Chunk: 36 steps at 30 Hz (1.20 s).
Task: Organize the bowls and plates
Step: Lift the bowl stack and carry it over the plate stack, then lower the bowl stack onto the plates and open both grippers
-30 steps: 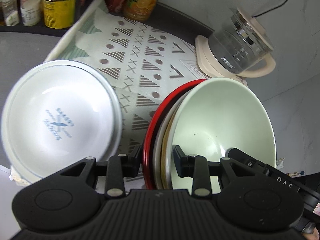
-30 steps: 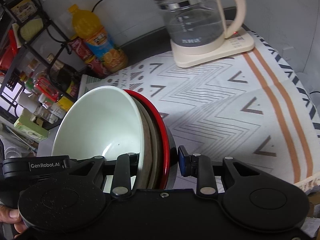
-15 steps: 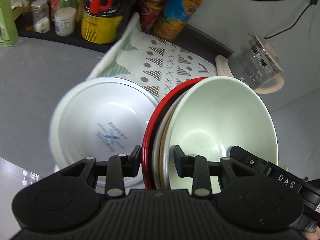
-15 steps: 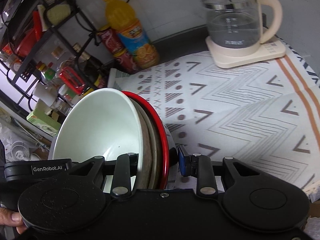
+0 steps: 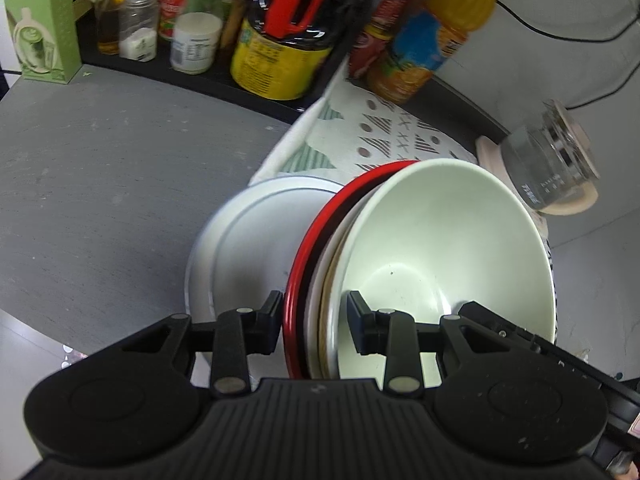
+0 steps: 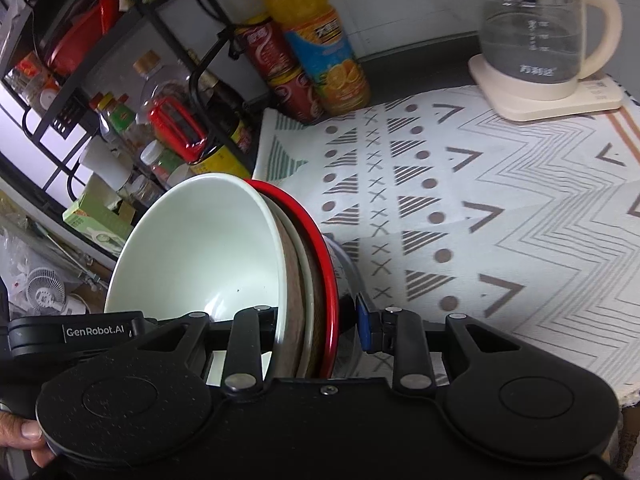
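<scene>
In the left wrist view, a green carton (image 5: pixel 42 20) stands at ten o'clock on the grey counter (image 5: pixel 100 168), with jars and a yellow-labelled jug (image 5: pixel 280 60) along the black shelf edge toward twelve. A white plate (image 5: pixel 248 248) lies flat at the picture's middle, partly on the counter and partly on the patterned cloth (image 5: pixel 376 136). Just to its right, a nested stack is held on edge: a red-rimmed plate (image 5: pixel 316 232) outermost, pale plates inside it, and a pale green bowl (image 5: pixel 440 240) facing three o'clock. The left gripper (image 5: pixel 314 320) clamps this stack at six o'clock; its left finger presses the red rim's outer face and its right finger sits inside the bowl. A glass kettle (image 5: pixel 548 168) shows at two o'clock.

In the right wrist view, a black wire rack (image 6: pixel 100 92) of bottles fills nine to eleven o'clock. The same bowl (image 6: pixel 200 248) opens toward nine o'clock, the red-rimmed plate (image 6: pixel 320 252) behind it. The right gripper (image 6: pixel 316 328) straddles the stack at six o'clock: its left finger lies inside the bowl, while its blue-padded right finger (image 6: pixel 366 326) stands just beside the red rim, and contact cannot be told. An orange drink bottle (image 6: pixel 320 40) stands at twelve o'clock and the kettle (image 6: pixel 536 28) at two, on the cloth (image 6: pixel 480 208).
</scene>
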Motion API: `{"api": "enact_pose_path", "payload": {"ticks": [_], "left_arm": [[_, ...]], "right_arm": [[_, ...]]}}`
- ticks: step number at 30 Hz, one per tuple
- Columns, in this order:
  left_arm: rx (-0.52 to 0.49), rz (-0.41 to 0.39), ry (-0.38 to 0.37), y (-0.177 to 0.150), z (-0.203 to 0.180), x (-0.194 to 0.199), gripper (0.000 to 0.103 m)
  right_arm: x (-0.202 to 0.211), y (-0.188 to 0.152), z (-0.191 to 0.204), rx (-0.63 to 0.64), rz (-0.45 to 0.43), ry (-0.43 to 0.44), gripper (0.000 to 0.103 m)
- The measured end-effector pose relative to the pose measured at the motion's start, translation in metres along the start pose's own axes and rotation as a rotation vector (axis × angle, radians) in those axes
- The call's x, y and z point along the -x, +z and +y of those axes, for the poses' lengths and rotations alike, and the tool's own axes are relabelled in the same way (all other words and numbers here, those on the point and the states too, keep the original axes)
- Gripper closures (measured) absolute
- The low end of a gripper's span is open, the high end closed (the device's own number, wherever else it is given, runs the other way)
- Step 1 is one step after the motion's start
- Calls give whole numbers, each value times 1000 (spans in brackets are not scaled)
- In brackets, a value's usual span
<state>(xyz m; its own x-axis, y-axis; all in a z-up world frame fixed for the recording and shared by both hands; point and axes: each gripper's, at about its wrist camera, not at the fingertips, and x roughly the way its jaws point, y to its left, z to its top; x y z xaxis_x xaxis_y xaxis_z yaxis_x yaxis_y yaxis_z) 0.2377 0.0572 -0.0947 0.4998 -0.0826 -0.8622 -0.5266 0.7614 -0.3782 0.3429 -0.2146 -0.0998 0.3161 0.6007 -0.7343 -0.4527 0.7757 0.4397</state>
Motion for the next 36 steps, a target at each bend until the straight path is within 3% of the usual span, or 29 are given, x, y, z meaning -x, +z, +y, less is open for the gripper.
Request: {"api": "enact_pose_path", "payload": {"ticks": [15, 27, 30, 33, 35, 36], "left_arm": [[17, 43, 22, 18, 24, -28, 70], [9, 41, 29, 18, 25, -35, 68], [-1, 44, 34, 18, 24, -36, 60], [22, 51, 25, 17, 26, -35, 48], [23, 42, 14, 16, 26, -32, 39], [15, 36, 17, 16, 24, -31, 28]], "right_arm": [[-45, 1, 14, 19, 62, -7, 74], [-62, -1, 2, -56, 98, -8, 72], [-63, -2, 4, -56, 91, 7, 66], [-57, 0, 5, -46, 61, 0, 43], [-52, 1, 4, -49, 38, -3, 41], [-50, 2, 3, -54, 36, 1, 41]]}}
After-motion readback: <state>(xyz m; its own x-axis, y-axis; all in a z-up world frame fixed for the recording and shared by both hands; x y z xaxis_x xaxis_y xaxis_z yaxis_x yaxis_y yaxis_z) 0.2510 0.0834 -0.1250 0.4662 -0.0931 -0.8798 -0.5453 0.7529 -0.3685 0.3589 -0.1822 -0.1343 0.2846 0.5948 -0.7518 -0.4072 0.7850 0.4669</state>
